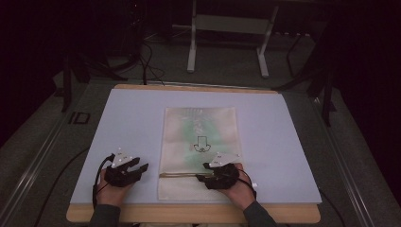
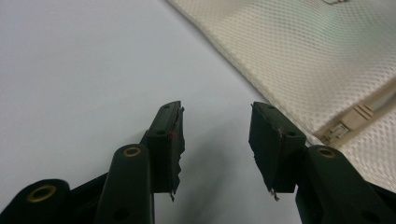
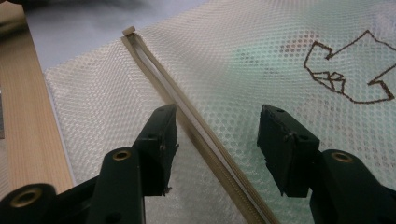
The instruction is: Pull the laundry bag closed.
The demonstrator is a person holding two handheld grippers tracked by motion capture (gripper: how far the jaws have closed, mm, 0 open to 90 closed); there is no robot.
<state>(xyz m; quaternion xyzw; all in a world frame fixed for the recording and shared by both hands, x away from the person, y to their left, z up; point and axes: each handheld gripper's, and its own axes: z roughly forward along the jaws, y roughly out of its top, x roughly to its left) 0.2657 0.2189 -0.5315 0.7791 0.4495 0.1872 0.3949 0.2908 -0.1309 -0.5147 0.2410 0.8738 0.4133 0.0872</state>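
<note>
Now, bag: we see the mesh bag point(image 1: 199, 151) flat at centre frame, its zipper point(image 3: 196, 130) across the lower part.
Left gripper point(image 2: 215, 140): wide, empty, over bare mat point(image 1: 132, 123) lower left.
Right gripper point(image 3: 217, 140): wide, straddling the zipper, gripping nothing.
</note>
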